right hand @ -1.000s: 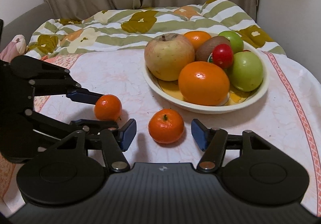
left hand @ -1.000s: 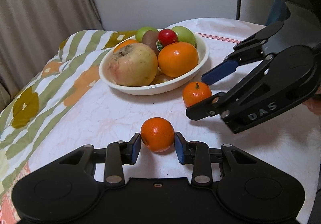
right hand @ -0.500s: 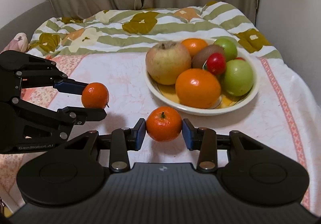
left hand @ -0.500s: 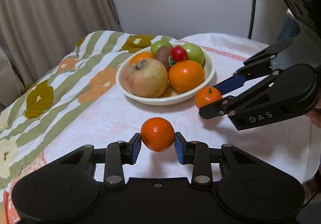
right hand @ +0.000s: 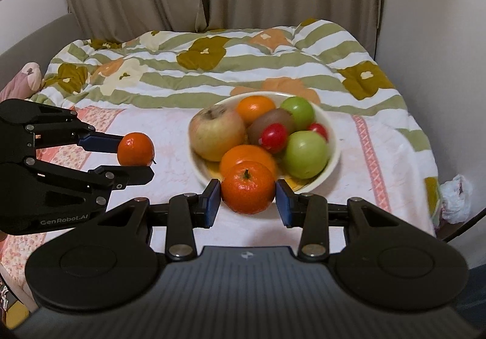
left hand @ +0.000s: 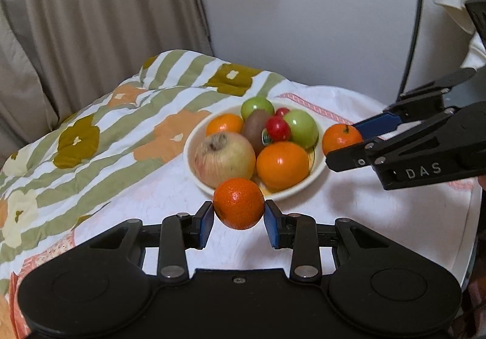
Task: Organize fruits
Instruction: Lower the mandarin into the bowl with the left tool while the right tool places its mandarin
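Here, each hand-held gripper grasps one mandarin clear of the worktop [right hand: 388, 156]: the left hand-held gripper [left hand: 238, 218] clamps its mandarin [left hand: 238, 202] at lower centre, the right hand-held gripper [right hand: 247, 202] clamps a second mandarin [right hand: 247, 190] likewise. Both are held just before the already full white bowl [left hand: 316, 174] at frame centre — presumably for placing among its fruit.

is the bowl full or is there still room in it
Nearly full: the white bowl holds an apple, oranges, green fruits, a kiwi and red ones, heaped.
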`<act>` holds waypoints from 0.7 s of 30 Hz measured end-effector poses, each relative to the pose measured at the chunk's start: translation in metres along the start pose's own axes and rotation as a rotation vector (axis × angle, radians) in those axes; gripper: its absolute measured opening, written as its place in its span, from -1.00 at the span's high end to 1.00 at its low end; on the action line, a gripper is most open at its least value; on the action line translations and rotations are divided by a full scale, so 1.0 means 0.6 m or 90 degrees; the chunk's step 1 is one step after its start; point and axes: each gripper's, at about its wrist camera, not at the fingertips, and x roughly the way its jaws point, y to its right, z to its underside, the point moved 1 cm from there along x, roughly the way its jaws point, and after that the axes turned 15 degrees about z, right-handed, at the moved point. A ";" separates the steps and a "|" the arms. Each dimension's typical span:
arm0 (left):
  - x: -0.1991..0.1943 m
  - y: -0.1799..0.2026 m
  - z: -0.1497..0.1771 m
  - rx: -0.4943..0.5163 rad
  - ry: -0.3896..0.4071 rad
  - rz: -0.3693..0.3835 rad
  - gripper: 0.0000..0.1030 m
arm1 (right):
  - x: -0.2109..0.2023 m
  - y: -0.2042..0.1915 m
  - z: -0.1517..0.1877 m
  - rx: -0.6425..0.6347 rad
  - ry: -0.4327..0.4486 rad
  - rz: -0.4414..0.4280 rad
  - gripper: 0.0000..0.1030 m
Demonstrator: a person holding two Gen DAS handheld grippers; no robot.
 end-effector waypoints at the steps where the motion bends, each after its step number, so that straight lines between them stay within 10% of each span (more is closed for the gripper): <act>1: 0.005 0.002 -0.005 -0.006 0.000 -0.004 0.23 | 0.002 0.006 -0.003 -0.001 0.000 0.000 -0.05; 18: 0.100 0.000 -0.034 -0.100 -0.025 -0.068 0.21 | 0.065 0.072 -0.019 -0.013 -0.026 -0.030 -0.05; 21: 0.101 -0.001 -0.036 -0.113 -0.022 -0.070 -0.13 | 0.068 0.073 -0.021 -0.015 -0.027 -0.033 -0.05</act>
